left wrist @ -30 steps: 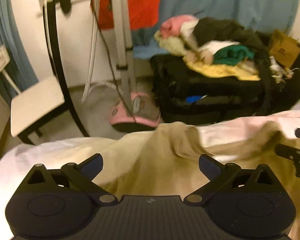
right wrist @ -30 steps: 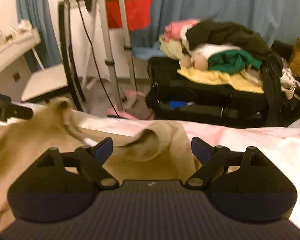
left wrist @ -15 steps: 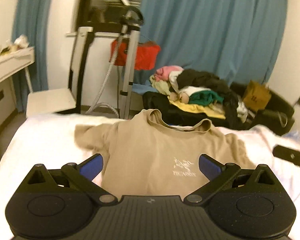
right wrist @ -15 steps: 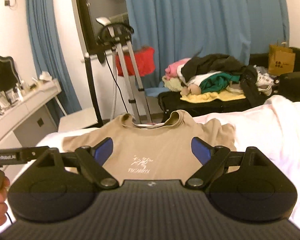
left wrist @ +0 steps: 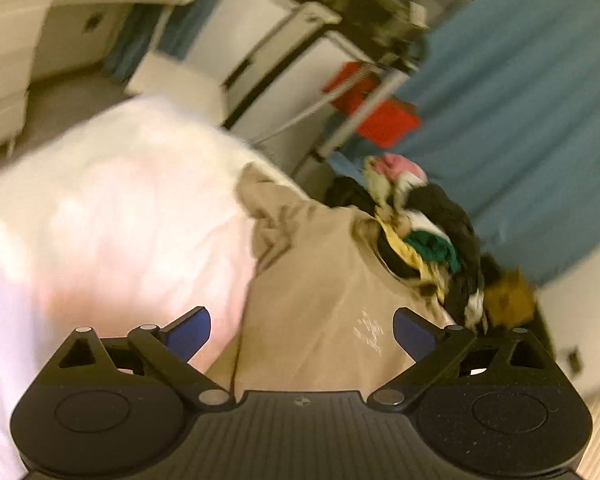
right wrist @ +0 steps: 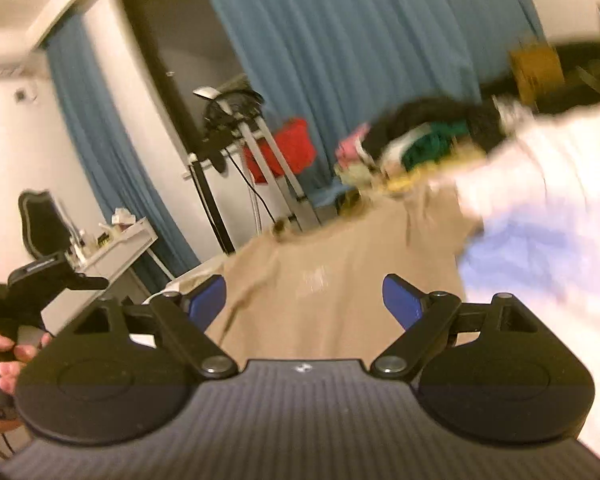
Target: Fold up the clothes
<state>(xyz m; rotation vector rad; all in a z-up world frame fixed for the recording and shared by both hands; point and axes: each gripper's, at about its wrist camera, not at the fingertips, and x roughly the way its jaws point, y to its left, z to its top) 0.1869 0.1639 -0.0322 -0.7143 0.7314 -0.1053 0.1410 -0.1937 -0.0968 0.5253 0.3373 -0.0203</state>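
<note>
A tan T-shirt with a small white chest logo lies spread face up on the white bed; its left sleeve is bunched. My left gripper hovers open above the shirt's lower left part, holding nothing. In the right wrist view the same tan T-shirt lies ahead, and my right gripper is open and empty above its lower part. Both views are tilted and blurred. The left gripper shows at the far left, held by a hand.
A heap of clothes sits on a black suitcase beyond the bed. A stand with a red cloth stands before blue curtains. A white dresser is at the left, and a brown bag at the far right.
Both cameras have rolled in opposite directions and swung, blurring the views. The shirt stays spread flat on the bed. Both grippers remain open.
</note>
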